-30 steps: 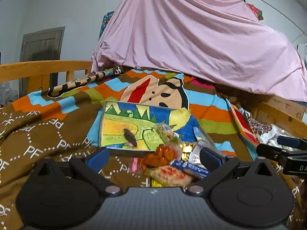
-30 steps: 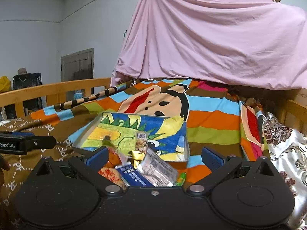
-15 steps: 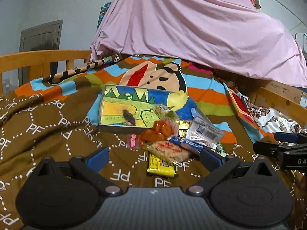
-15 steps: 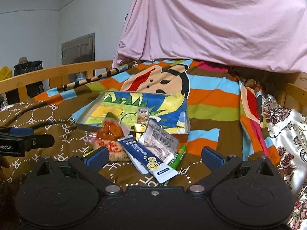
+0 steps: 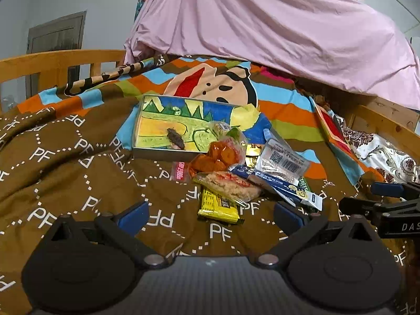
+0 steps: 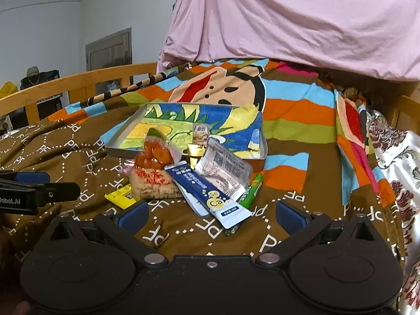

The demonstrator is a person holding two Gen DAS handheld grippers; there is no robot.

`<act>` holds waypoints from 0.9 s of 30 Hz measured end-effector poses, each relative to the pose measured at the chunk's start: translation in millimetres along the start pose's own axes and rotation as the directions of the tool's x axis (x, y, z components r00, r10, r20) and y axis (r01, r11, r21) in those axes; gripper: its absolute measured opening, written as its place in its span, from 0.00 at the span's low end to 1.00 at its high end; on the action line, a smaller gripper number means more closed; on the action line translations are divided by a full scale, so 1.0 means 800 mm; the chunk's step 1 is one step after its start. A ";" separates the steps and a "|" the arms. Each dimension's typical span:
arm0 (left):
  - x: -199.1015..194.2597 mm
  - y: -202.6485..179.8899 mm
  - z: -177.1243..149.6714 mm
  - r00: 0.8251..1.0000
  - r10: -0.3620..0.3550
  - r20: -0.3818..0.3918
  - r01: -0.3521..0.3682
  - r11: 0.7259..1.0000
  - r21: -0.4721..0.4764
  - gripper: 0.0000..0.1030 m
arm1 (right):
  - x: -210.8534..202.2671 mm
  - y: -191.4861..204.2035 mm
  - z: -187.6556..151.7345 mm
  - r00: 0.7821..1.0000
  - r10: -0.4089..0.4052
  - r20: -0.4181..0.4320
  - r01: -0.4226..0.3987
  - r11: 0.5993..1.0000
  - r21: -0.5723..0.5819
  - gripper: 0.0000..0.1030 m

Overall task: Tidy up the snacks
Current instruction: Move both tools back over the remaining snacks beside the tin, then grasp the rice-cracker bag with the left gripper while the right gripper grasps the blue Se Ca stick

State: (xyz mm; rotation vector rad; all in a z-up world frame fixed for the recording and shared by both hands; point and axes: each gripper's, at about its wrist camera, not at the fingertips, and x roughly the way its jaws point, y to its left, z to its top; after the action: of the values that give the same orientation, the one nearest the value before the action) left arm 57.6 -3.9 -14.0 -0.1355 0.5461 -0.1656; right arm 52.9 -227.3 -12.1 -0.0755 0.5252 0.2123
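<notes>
A heap of snack packets lies on the brown bedspread in front of a shallow metal tray point(image 5: 147, 152) point(image 6: 123, 150) with a bright cartoon bottom. The heap holds an orange snack bag point(image 5: 218, 155) point(image 6: 155, 155), a rice cracker pack point(image 5: 231, 185) point(image 6: 152, 181), a yellow bar point(image 5: 218, 206) point(image 6: 120, 197), a blue-and-white sachet point(image 5: 283, 186) point(image 6: 207, 191), a clear barcode pack point(image 5: 283, 157) point(image 6: 223, 168) and a green stick point(image 6: 252, 190). One dark snack point(image 5: 175, 138) lies in the tray. My left gripper point(image 5: 210, 214) and right gripper point(image 6: 211, 214) hover open just short of the heap, holding nothing.
Wooden bed rails point(image 5: 60, 60) point(image 6: 78, 81) run along the left and a rail point(image 5: 386, 118) on the right. A pink sheet point(image 5: 275, 26) drapes over the back. A striped cartoon blanket point(image 6: 288, 105) lies behind the tray. The other gripper shows at each view's edge.
Both grippers have pulled back and tilted down, so the heap of packets now shows in full ahead of the fingers. The snacks themselves have not moved.
</notes>
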 end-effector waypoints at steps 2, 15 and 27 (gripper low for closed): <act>0.003 0.001 -0.001 1.000 0.000 -0.008 0.000 1.000 0.002 1.00 | 0.006 0.000 -0.002 1.000 0.002 -0.017 -0.003 1.000 -0.012 0.99; 0.034 -0.002 0.004 0.998 -0.037 -0.059 0.041 0.997 0.058 1.00 | 0.049 -0.012 0.002 0.996 0.054 -0.066 -0.059 0.995 -0.076 0.99; 0.106 0.007 0.046 0.983 -0.134 -0.125 0.152 0.978 0.146 1.00 | 0.116 -0.048 0.014 0.987 0.158 -0.017 -0.159 0.984 -0.083 0.99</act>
State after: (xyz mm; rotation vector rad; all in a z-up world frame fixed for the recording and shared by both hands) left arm 149.0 -12.1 -26.8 -0.0135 0.6357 -0.3575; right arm 145.3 -246.9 -48.9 -0.1169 0.5333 0.3900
